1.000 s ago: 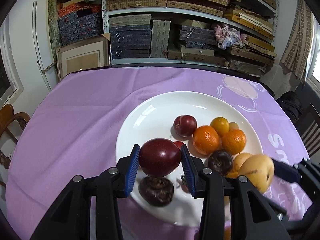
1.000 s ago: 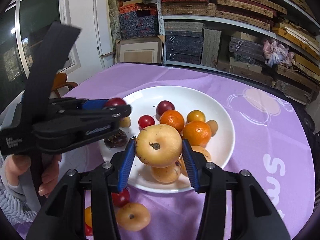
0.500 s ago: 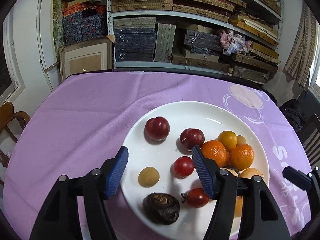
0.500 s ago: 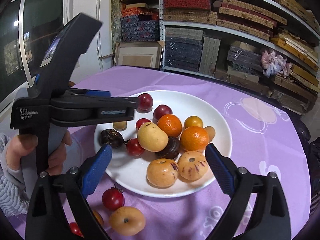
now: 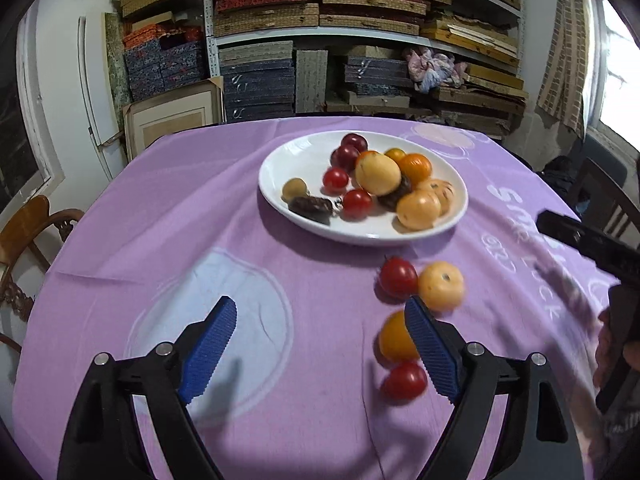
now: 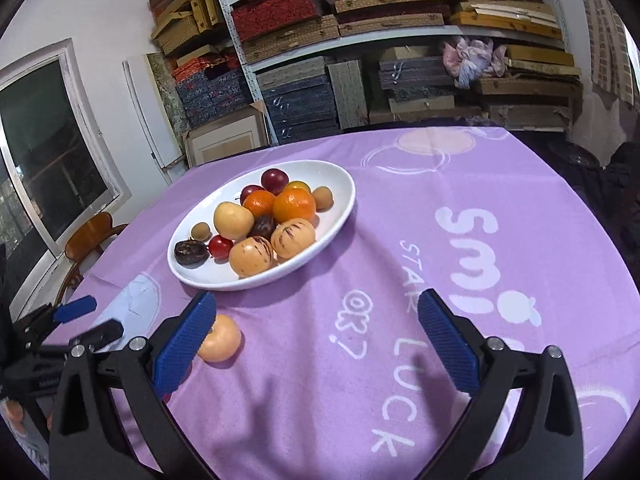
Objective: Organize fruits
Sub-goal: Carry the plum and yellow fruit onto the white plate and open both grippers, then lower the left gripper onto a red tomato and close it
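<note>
A white plate (image 5: 280, 168) (image 6: 340, 208) on the purple cloth holds plums, oranges, pears, small tomatoes and a dark fruit. In the left wrist view, loose fruit lies on the cloth nearer me: a red tomato (image 5: 397, 277), a yellow-orange pear (image 5: 441, 285), an orange fruit (image 5: 394, 338) and another red tomato (image 5: 405, 380). My left gripper (image 5: 320, 350) is open and empty, well back from the plate, its right pad beside the orange fruit. My right gripper (image 6: 320, 344) is open and empty; a pear (image 6: 219, 337) lies by its left pad.
The purple tablecloth (image 6: 460, 272) covers a round table. Shelves of stacked boxes (image 5: 320, 60) stand behind it. A wooden chair (image 5: 28, 224) is at the left edge. The right gripper's arm (image 5: 592, 248) shows at the right of the left wrist view.
Both grippers let go of their fruit, a plum and a pear, onto the plate, opened wide, and pulled back from the plate toward the near side of the table.
</note>
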The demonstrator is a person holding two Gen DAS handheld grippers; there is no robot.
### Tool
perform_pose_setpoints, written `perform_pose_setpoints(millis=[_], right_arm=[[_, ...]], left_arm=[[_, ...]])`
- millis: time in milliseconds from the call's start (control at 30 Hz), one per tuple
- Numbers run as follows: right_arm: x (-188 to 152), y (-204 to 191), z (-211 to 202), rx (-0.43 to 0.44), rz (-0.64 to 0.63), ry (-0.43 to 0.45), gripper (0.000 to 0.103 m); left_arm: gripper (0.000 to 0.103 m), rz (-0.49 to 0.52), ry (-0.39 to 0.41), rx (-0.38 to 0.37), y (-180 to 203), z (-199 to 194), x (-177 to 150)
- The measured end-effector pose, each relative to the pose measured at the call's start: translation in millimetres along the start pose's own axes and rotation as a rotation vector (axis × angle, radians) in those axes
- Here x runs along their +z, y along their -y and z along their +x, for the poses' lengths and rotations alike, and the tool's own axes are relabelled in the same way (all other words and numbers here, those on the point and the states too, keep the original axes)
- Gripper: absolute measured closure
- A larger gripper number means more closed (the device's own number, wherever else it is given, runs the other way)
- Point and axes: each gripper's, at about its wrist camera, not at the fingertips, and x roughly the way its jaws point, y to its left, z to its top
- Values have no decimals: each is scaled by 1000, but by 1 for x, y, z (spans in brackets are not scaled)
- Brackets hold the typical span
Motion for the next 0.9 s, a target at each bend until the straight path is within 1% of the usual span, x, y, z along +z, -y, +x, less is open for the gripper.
perform_pose_setpoints(millis=[133,267,433,567,667,733,767,900], right_arm=[[-2,8,-4,25,34,-1,4],[0,8,-9,19,31,25,4],[0,6,-12,20,27,30,4],[0,7,-11,21,29,20,4],[1,9,-11,25,38,15,4],[1,9,-10,30,45,13,4],[1,9,-10,31,46,13,4],[1,9,-10,29,45,11,4]], left_arm=[[16,60,7,12,18,-3,-27],[16,99,20,29,28,3,-35],[16,110,-13,-9,35,12,-38],[16,76,-31,-15,31,14,-38],[16,30,-75,-11,22,22,-38],[16,4,-87,-7,16,24,-38],[16,0,-94,1,15,25,-38],[16,22,-125,-13,18,29,-40]])
